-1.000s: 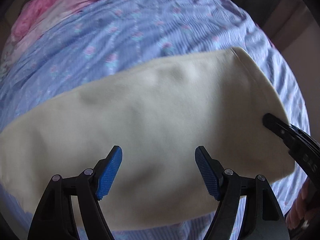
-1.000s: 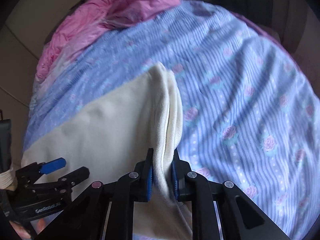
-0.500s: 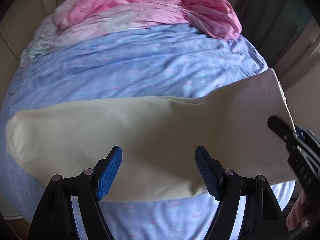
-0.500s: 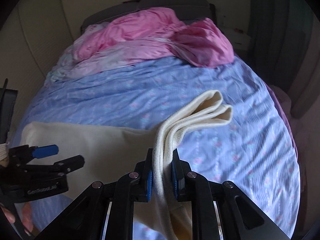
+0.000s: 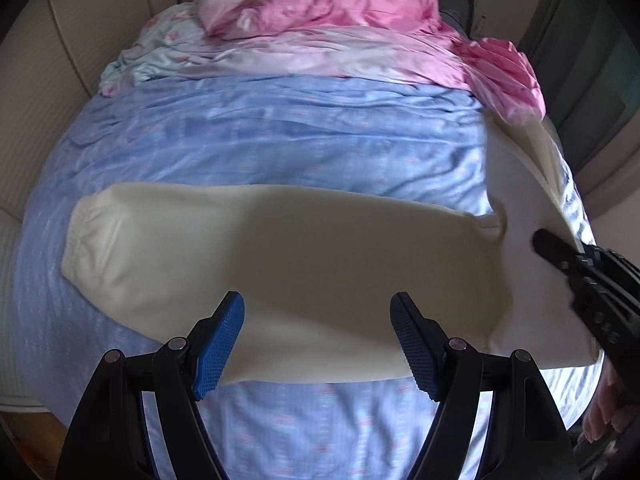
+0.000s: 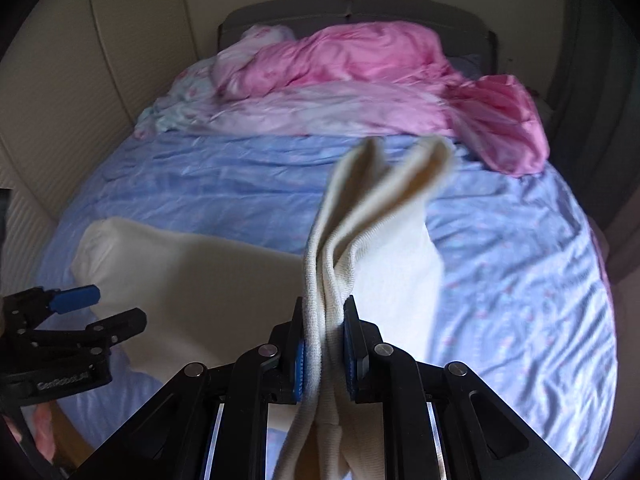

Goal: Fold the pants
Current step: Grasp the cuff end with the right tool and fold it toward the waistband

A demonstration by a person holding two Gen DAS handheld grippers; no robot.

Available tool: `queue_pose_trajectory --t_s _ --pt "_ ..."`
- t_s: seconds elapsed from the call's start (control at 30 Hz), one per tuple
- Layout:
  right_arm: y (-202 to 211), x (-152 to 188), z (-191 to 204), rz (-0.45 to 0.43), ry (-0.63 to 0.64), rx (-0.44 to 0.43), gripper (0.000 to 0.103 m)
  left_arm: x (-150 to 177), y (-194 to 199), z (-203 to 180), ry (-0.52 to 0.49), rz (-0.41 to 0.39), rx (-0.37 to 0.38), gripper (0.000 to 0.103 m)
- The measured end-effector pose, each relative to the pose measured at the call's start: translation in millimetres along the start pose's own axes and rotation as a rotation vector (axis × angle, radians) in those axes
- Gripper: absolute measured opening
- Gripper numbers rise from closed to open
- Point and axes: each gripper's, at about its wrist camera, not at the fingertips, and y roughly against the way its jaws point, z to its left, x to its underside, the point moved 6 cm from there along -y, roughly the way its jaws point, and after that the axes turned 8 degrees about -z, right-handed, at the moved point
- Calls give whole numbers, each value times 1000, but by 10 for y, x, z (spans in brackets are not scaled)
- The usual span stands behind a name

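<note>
Cream pants [image 5: 300, 260] lie lengthwise across the blue floral bedsheet [image 5: 280, 144], one end at the left. My right gripper [image 6: 325, 354] is shut on the ribbed cuff end of the pants [image 6: 376, 208] and holds it raised off the bed at the right; it also shows in the left wrist view [image 5: 592, 280]. My left gripper [image 5: 318, 344] is open and empty, hovering above the near edge of the pants; it shows open in the right wrist view [image 6: 96, 308].
Crumpled pink bedding [image 5: 360, 12] and a pale quilt [image 5: 160, 56] are piled at the head of the bed. A padded beige wall [image 6: 60, 120] runs along the left side. A dark curtain [image 5: 592, 40] hangs at the right.
Both grippers have risen and pulled back from the bed. The right gripper has lifted the cuff end up off the sheet. The left gripper stays open.
</note>
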Motion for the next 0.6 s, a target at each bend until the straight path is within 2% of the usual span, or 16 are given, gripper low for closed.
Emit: queue_pose_trajectory --t_s 0.13,0.23,0.37,0.6 --pt "-381 87 468 67 9 -26 17 54 -106 413 -4 17 -11 75" --pt "-769 249 818 136 27 -21 16 157 -232 692 1 47 -13 75" --pt "-1119 425 1096 203 35 5 17 317 -393 984 11 85 -12 75" --pt "-1240 430 1399 215 84 52 17 427 -495 1312 48 113 5 75"
